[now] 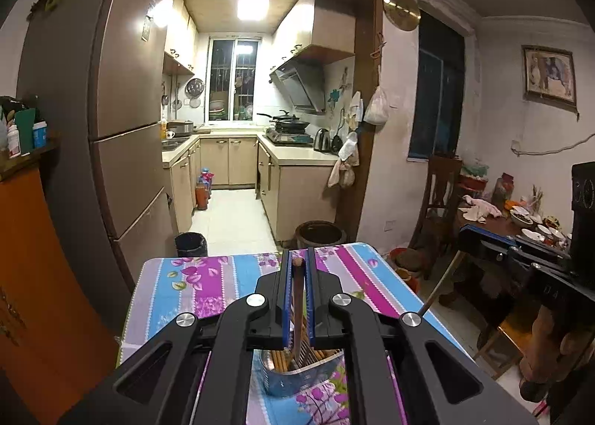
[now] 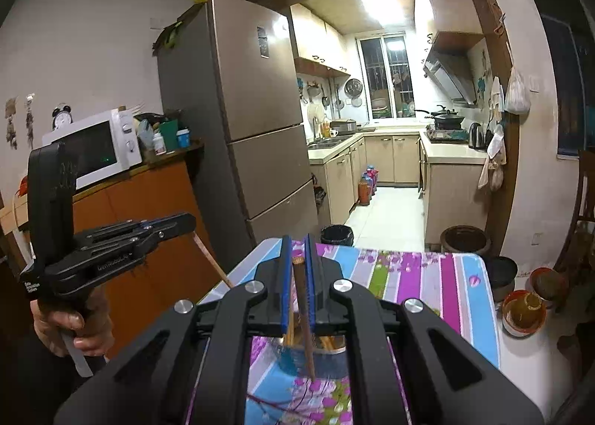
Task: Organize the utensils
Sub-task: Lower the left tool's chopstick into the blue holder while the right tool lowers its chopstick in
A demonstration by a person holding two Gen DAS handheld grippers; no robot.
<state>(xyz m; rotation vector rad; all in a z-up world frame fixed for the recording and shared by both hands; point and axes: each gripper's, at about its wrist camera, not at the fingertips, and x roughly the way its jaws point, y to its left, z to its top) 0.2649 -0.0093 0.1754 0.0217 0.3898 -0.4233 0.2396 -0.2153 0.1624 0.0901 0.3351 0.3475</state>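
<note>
My left gripper (image 1: 297,263) is shut on a brown wooden chopstick (image 1: 296,313) that hangs down into a metal tin (image 1: 297,374) holding several chopsticks. My right gripper (image 2: 298,250) is shut on another brown chopstick (image 2: 305,317) whose lower end is beside the same tin (image 2: 323,361). Both are above the floral striped table (image 1: 208,283), which also shows in the right wrist view (image 2: 427,280). The left gripper also shows in the right wrist view (image 2: 187,222) with its chopstick (image 2: 210,257). The right gripper shows in the left wrist view (image 1: 465,242) with its chopstick (image 1: 440,282).
A tall fridge (image 2: 253,120) and an orange cabinet (image 2: 148,224) with a microwave (image 2: 93,146) stand left. A black bin (image 1: 191,244) and a clay jar (image 1: 319,233) sit beyond the table. A cluttered side table (image 1: 520,228) and wooden chair (image 1: 438,198) stand right. Bowls (image 2: 522,313) lie on the floor.
</note>
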